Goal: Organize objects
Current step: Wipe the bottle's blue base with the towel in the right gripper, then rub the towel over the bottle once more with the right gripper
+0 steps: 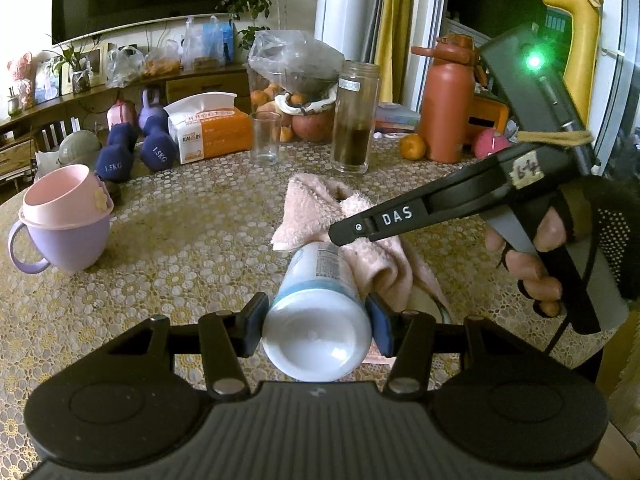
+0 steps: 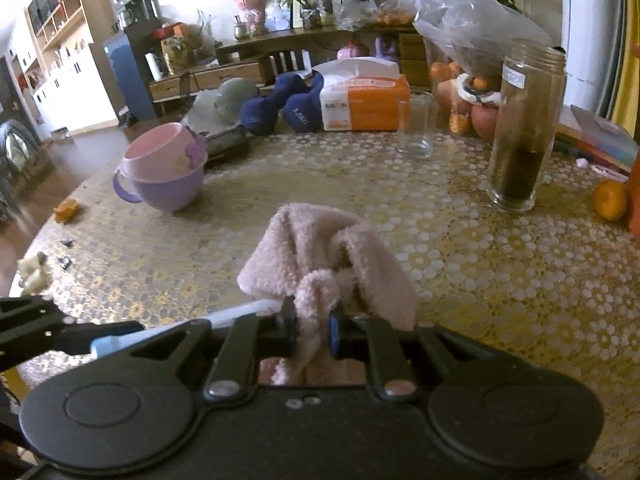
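Note:
My left gripper (image 1: 318, 330) is shut on a white bottle (image 1: 318, 320) with a light blue band, held lying along the fingers, its base toward the camera. A pink fluffy towel (image 1: 316, 212) lies bunched on the table just beyond and to the right of the bottle. My right gripper (image 2: 313, 330) is shut on a fold of the pink towel (image 2: 320, 256); in the left wrist view its black body (image 1: 440, 208) reaches in from the right over the towel. The white bottle (image 2: 240, 314) shows at the left in the right wrist view.
A pink cup stacked in a purple mug (image 1: 64, 236) stands at the left. Behind are blue dumbbells (image 1: 154, 148), a tissue pack (image 1: 208, 128), an empty glass (image 1: 265, 138), a tall jar (image 1: 354, 116) with dark contents, an orange flask (image 1: 446, 108), fruit (image 1: 412, 147) and bags.

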`<action>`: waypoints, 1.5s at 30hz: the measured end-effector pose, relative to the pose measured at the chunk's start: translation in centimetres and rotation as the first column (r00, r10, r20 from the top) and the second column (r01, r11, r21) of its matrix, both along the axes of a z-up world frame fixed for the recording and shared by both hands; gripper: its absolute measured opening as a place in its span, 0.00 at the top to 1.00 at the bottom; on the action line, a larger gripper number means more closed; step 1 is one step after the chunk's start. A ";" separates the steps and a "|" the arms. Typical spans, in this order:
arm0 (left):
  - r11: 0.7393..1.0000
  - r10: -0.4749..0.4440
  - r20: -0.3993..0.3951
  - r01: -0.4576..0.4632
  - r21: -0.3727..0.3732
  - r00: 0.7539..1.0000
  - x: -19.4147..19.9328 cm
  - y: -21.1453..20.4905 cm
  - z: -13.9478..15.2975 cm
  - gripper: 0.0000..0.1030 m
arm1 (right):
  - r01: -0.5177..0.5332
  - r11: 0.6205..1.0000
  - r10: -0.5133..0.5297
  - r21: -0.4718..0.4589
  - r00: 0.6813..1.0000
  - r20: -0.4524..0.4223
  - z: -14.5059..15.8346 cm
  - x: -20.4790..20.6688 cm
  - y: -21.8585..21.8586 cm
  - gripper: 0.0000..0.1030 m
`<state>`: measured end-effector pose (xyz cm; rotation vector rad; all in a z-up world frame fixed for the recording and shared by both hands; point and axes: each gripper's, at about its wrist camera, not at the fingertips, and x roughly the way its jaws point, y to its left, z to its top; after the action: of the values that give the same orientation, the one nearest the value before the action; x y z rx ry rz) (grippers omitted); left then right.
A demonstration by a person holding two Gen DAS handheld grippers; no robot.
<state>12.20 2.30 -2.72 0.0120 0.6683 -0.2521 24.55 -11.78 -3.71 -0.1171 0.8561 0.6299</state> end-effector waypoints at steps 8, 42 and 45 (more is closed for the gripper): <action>1.000 0.005 -0.017 -0.005 -0.019 1.000 0.0 0.4 -0.6 0.49 | 0.064 0.991 -0.055 -0.114 0.995 0.082 0.3 0.2 -1.3 0.87; 0.999 0.017 -0.014 -0.017 -0.027 1.000 0.0 0.9 -0.4 0.49 | -0.268 0.963 0.268 0.014 0.963 0.027 4.1 -7.0 1.0 0.86; 0.999 0.016 -0.015 -0.017 -0.033 1.000 -0.1 1.0 -0.5 0.49 | -0.236 0.971 0.236 0.038 0.972 0.004 3.5 -5.7 1.0 0.86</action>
<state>12.14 3.32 -3.24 -0.0274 0.6788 -0.2477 18.81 -10.78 -0.17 -0.1861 0.8366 0.8691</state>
